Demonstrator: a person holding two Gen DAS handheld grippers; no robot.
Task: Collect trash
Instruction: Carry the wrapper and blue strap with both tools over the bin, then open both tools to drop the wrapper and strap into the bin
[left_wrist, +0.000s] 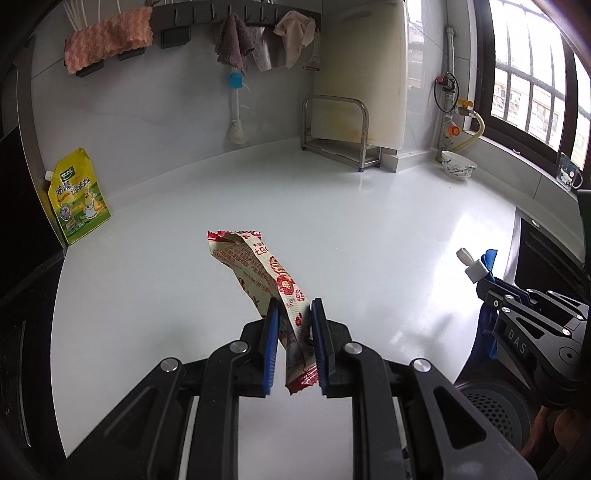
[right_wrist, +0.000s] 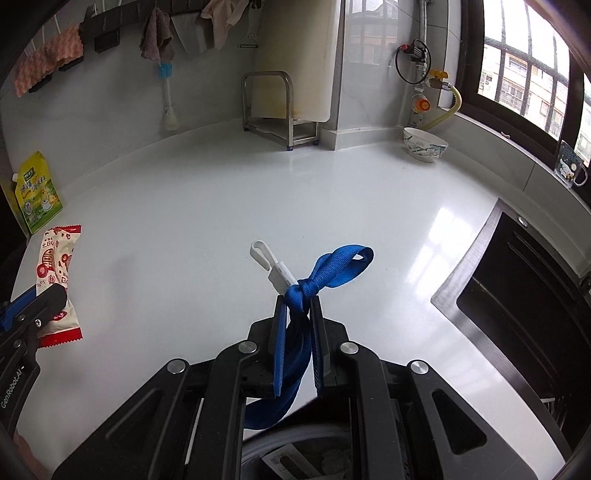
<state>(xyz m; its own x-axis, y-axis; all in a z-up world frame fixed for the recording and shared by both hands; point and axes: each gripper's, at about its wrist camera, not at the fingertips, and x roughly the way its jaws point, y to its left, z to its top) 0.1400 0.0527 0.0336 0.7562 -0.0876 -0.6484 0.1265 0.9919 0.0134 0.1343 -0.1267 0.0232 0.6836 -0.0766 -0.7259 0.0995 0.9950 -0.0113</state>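
Observation:
My left gripper is shut on a red and white snack wrapper and holds it above the white counter. The wrapper also shows at the left of the right wrist view, with the left gripper on it. My right gripper is shut on a knotted blue strap with a white plastic clip. The right gripper and strap show at the right of the left wrist view. A bin opening with trash inside lies below the right gripper.
A yellow seasoning pouch leans on the left wall. A steel rack with a cutting board stands at the back. A patterned bowl and a cup sit by the window. A dark sink lies to the right.

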